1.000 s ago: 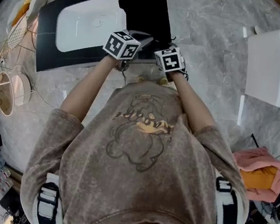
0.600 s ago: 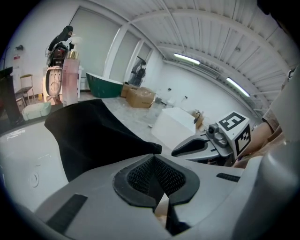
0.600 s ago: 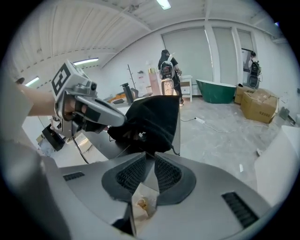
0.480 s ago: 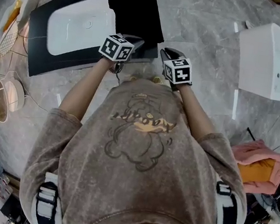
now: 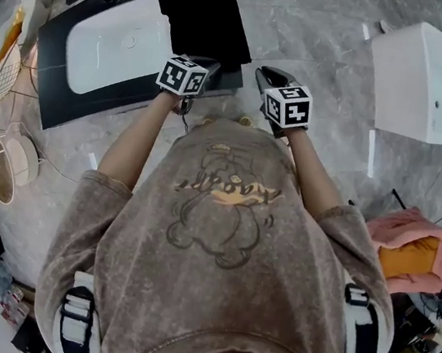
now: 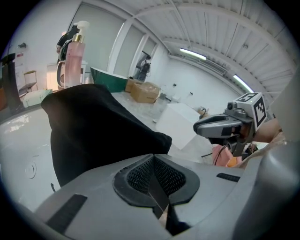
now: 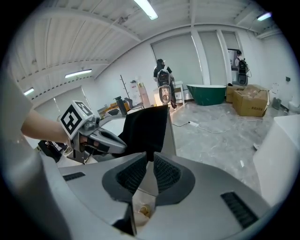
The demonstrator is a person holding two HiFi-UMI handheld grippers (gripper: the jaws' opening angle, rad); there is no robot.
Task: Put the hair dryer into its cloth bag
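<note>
The black cloth bag (image 5: 206,15) lies on the dark counter (image 5: 52,97) beside the white basin (image 5: 109,44), and bulges as a dark hump (image 6: 93,136) in the left gripper view. My left gripper (image 5: 211,66) is at the bag's near edge. Its jaws are closed, with the black fabric right at their tips (image 6: 153,157). My right gripper (image 5: 265,76) hovers to the right of the bag, apart from it. Its jaws are closing, with a narrow gap (image 7: 150,164) and nothing between them. I cannot make out the hair dryer itself.
A white tub-like fixture (image 5: 433,80) stands on the marble floor at right. Pink and orange cloth (image 5: 411,253) lies lower right. Wire racks and a round mirror (image 5: 0,167) are at left. A pink bottle (image 6: 75,58) stands on the counter. A green tub (image 7: 206,91) and cardboard boxes (image 7: 251,101) sit farther off.
My right gripper has left the bag's near edge and drifted right and up, so the two grippers now stand apart. The left gripper stays at the bag's edge, a little lower.
</note>
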